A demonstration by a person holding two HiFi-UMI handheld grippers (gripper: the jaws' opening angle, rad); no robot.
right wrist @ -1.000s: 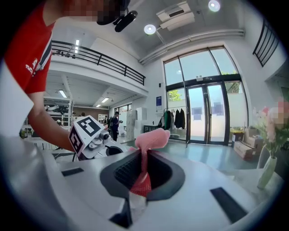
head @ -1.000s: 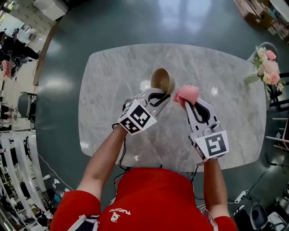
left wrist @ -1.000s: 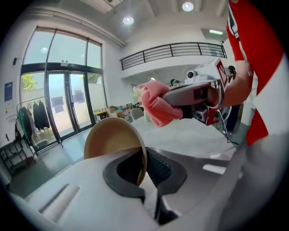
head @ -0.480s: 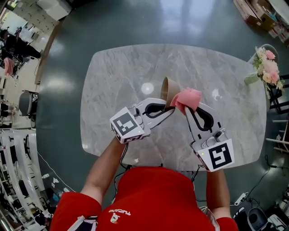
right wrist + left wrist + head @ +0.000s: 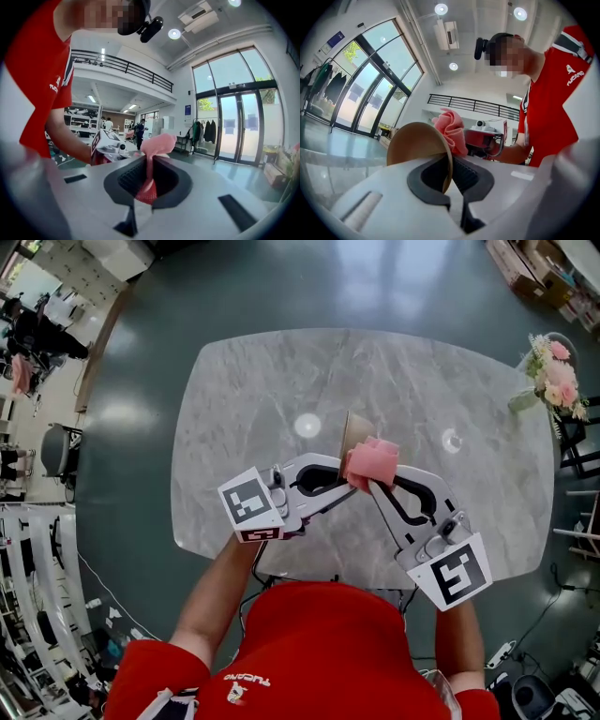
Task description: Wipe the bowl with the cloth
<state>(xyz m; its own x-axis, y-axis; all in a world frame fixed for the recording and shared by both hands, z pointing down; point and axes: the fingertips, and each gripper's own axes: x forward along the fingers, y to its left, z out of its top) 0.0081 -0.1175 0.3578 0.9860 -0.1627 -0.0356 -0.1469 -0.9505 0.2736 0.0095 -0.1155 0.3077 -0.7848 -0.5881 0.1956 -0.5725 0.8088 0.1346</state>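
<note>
Now | our left gripper [image 5: 349,469]: jaws closed on the rim of the bowl [image 5: 356,430], which we hold on edge | our right gripper [image 5: 369,486]: jaws pinched tight on the pink cloth [image 5: 373,462], bunched against the bowl | underneath: marble table [image 5: 262,381] | far right: flowers [image 5: 555,381]

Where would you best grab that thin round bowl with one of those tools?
Take the bowl by its rim, as the left tool does: one jaw inside, one outside, coming in over the edge. The wall is thin enough for nearly shut jaws; the round body looks too wide. The hollow is left free for the cloth.
</note>
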